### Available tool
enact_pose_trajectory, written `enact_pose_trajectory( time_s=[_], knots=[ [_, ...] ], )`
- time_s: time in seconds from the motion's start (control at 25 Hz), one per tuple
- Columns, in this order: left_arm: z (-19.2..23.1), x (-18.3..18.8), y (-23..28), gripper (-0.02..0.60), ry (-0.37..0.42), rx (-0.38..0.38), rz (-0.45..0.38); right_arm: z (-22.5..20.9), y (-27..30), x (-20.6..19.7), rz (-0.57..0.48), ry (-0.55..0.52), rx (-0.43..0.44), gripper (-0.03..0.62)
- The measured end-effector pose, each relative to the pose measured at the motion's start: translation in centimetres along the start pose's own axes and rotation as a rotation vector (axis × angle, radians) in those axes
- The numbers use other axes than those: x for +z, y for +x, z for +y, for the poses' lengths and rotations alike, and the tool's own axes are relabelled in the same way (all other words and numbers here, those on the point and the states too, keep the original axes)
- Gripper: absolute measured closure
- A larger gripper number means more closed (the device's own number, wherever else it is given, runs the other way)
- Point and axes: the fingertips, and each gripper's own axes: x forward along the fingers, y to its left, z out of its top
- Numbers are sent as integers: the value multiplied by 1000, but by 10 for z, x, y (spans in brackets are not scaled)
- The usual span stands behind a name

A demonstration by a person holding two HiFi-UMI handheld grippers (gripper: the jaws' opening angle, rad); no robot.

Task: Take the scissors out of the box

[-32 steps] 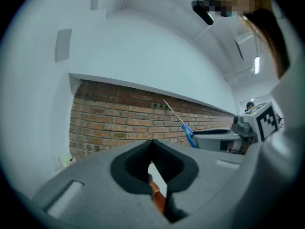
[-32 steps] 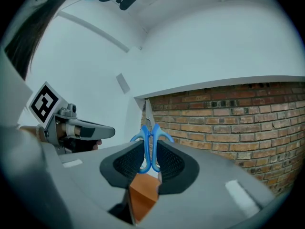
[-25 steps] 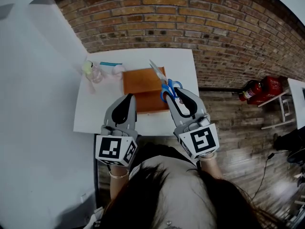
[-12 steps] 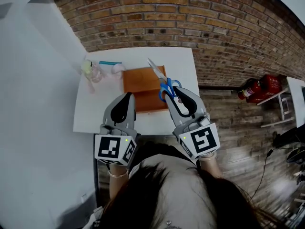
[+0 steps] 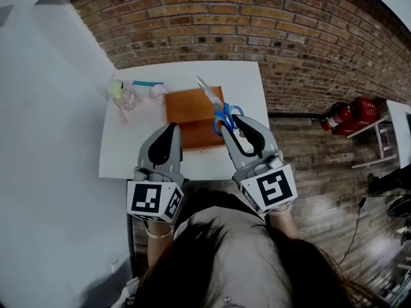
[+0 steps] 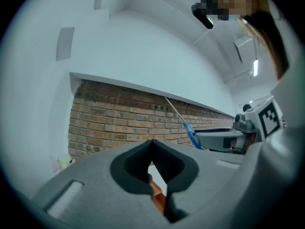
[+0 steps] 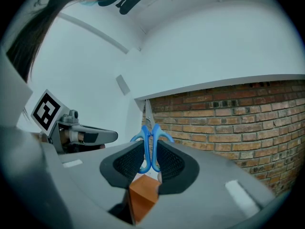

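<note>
The blue-handled scissors (image 5: 224, 115) hang over the right edge of the open orange box (image 5: 190, 111), blades pointing toward the brick wall. My right gripper (image 5: 234, 124) is shut on their handles. In the right gripper view the handle loops (image 7: 151, 144) sit pinched between the pads, above a corner of the box (image 7: 143, 193). My left gripper (image 5: 171, 131) hovers over the box's near left corner, jaws together, holding nothing. In the left gripper view its tips (image 6: 152, 142) meet; the scissors (image 6: 188, 128) and the right gripper (image 6: 217, 140) show at right.
The box sits on a small white table (image 5: 131, 149) pushed against a brick wall (image 5: 257, 24). At the table's far left lie a yellow-green item (image 5: 117, 89), a teal stick (image 5: 148, 84) and pale pink things. A red fire extinguisher (image 5: 343, 117) lies on the floor at right.
</note>
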Motion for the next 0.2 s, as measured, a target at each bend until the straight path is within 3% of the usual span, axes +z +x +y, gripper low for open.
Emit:
enact_pose_trajectory(
  time_s=[0.2],
  knots=[
    [-1, -2, 1, 583, 2, -7, 9, 0, 0, 0, -2, 4, -1, 500]
  ],
)
